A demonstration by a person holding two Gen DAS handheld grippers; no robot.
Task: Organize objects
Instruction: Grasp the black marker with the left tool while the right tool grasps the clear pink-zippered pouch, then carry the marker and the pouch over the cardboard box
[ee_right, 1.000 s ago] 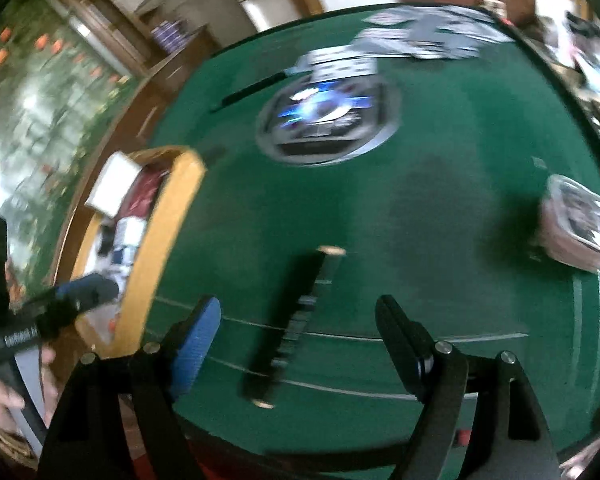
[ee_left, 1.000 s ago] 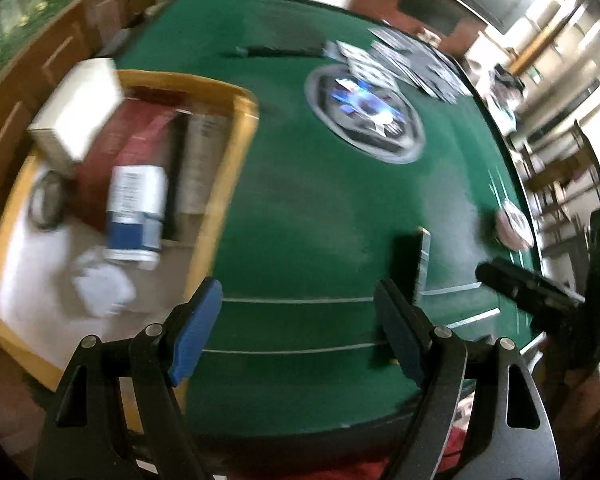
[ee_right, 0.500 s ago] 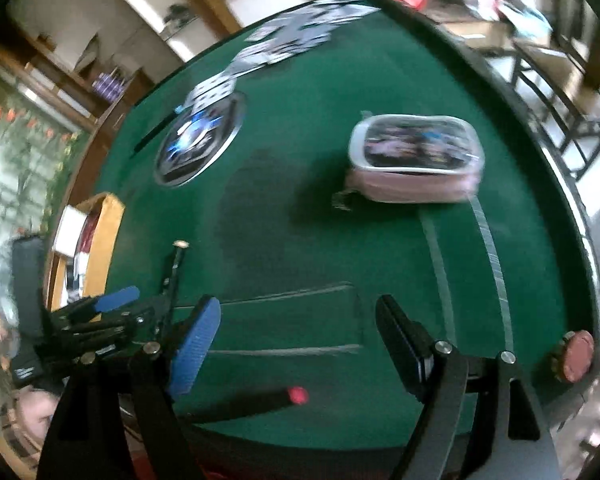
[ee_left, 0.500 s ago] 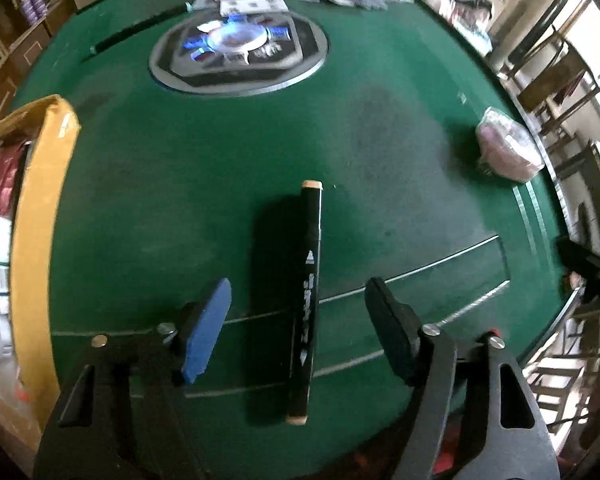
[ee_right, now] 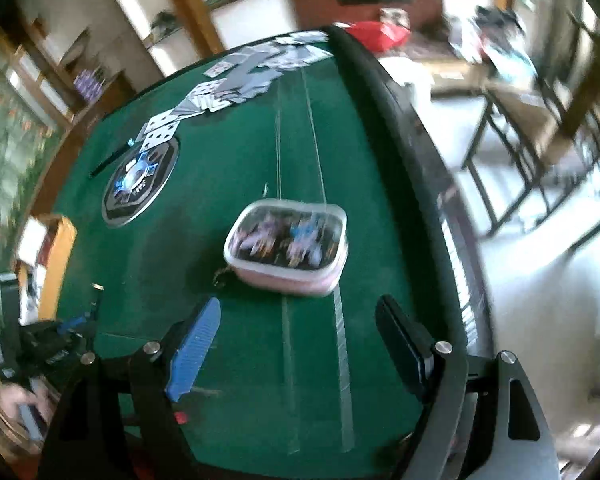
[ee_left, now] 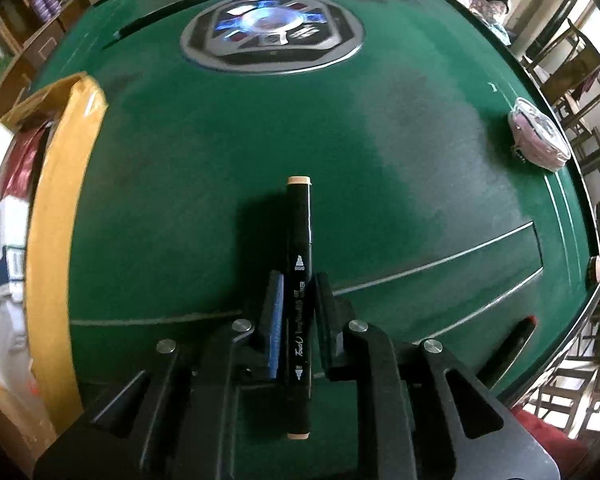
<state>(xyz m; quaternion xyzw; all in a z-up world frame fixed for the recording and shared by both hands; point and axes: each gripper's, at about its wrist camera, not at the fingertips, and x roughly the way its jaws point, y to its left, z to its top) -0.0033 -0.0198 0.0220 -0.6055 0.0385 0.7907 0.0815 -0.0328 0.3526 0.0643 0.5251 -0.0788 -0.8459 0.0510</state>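
Left tongs (ee_left: pixel 298 308): you have just closed them on the black marker (ee_left: pixel 299 256), lying on the green tabletop (ee_left: pixel 220 160).
Right tongs (ee_right: pixel 300 344): wide, empty; pink case (ee_right: pixel 286 246) at 12 o'clock.
Done: marker gripped.
Left: carry it to the yellow-rimmed box (ee_left: pixel 60 200) at 9 o'clock; case, red-tipped pen (ee_left: pixel 514 344) remain.

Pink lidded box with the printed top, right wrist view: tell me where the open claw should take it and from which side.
Grip the pink lidded box across its shorter span, on the two long pink side walls below the lid rim, coming down from above. It sits flat on the green felt table with bare felt around it. The right claw hangs open before it; whether its span clears the box is uncertain.
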